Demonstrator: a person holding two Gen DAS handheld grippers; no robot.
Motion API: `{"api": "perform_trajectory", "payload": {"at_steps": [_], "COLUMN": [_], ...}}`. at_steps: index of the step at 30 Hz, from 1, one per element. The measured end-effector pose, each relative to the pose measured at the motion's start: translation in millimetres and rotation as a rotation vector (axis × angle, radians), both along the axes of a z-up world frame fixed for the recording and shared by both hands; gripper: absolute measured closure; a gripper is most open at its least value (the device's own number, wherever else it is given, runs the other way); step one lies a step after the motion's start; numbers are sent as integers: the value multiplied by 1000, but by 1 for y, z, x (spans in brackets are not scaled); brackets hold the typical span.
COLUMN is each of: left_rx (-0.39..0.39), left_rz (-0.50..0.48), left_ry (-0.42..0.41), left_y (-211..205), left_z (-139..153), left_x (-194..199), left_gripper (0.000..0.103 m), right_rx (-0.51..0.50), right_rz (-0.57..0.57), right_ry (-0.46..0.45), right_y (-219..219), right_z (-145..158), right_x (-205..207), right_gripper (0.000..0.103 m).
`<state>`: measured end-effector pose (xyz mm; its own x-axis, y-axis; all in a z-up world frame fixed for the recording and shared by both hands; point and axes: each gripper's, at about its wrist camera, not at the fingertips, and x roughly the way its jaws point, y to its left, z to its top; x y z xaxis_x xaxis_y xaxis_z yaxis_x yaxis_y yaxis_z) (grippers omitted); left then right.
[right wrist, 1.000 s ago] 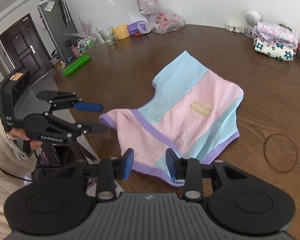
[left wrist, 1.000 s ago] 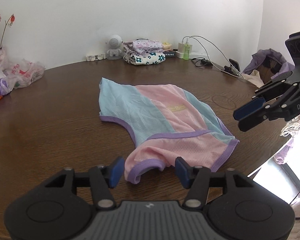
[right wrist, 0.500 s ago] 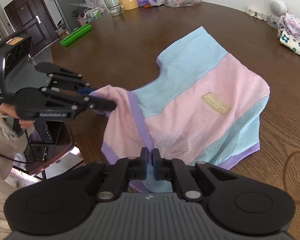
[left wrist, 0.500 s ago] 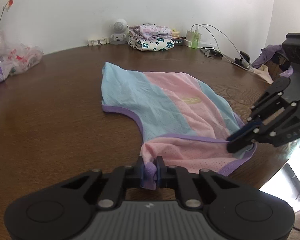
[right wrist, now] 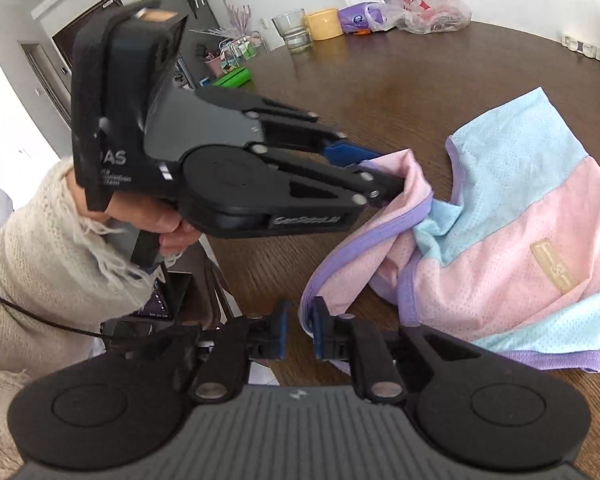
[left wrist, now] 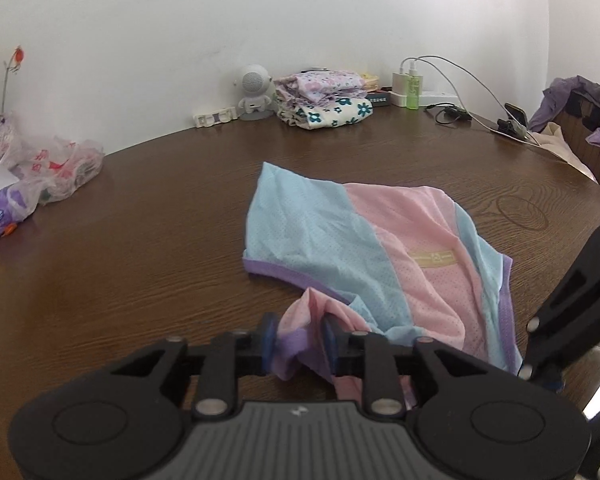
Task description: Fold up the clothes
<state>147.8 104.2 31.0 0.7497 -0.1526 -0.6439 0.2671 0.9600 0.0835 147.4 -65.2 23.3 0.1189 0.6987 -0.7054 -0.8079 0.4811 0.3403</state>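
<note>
A pink, light-blue and purple mesh top lies on the brown wooden table. Its near part is lifted and bunched. My left gripper is shut on a pink, purple-edged fold of the top. In the right wrist view the left gripper holds that fold clear of the table, just above and left of the top. My right gripper is shut on the purple hem, which runs upward to the left gripper. In the left wrist view only the right gripper's black linkage shows, at the right edge.
Along the far wall stand a stack of folded floral clothes, a small white robot figure and chargers with cables. Plastic bags lie far left. A glass and a yellow cup stand near the table's edge. A cream sleeve is at left.
Both grippers went from open to shut on the top's near edge, then raised it. The near part is now bunched, and the left gripper sits much closer to the right one.
</note>
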Motion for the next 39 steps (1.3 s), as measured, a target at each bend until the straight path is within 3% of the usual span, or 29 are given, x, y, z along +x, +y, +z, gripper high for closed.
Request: {"api": "perform_trajectory", "payload": {"at_steps": [1, 4, 6, 9, 11, 14, 16, 17, 20, 22, 24, 31, 39], "left_rx": [-5, -65, -141, -220, -232, -190, -160, -153, -154, -166, -173, -134, -92], "left_rz": [18, 75, 113, 140, 122, 101, 98, 99, 92, 77, 73, 125, 104], "left_ry": [-1, 2, 31, 82, 82, 64, 64, 73, 103, 118, 117, 67, -7], "left_y": [4, 15, 19, 13, 5, -10, -17, -19, -19, -18, -14, 12, 19], "left_z": [1, 6, 7, 2, -1, -2, -5, -7, -15, -19, -20, -10, 7], "left_x": [-3, -20, -29, -38, -42, -44, -42, -40, -35, -34, -35, -31, -1], "left_gripper": [40, 24, 14, 13, 16, 29, 52, 57, 85, 98, 100, 102, 102], "right_rx": [6, 19, 13, -35, -75, -120, -148, -162, -180, -190, -183, -156, -91], "right_rz": [-9, -42, -73, -99, -88, -35, -15, -11, -8, -3, -27, -172, -204], "right_ry": [-14, -59, -104, -207, -271, -306, -311, -314, -288, -274, -254, -158, 26], "right_y": [-6, -25, -35, -38, -31, -15, -7, -3, 2, 4, 1, -45, -85], "right_z": [5, 19, 25, 29, 28, 22, 18, 15, 8, 3, -1, -3, -15], "right_x": [0, 1, 2, 5, 7, 12, 15, 17, 25, 29, 35, 48, 7], "right_gripper": [78, 66, 64, 64, 65, 72, 73, 73, 73, 84, 102, 102, 103]}}
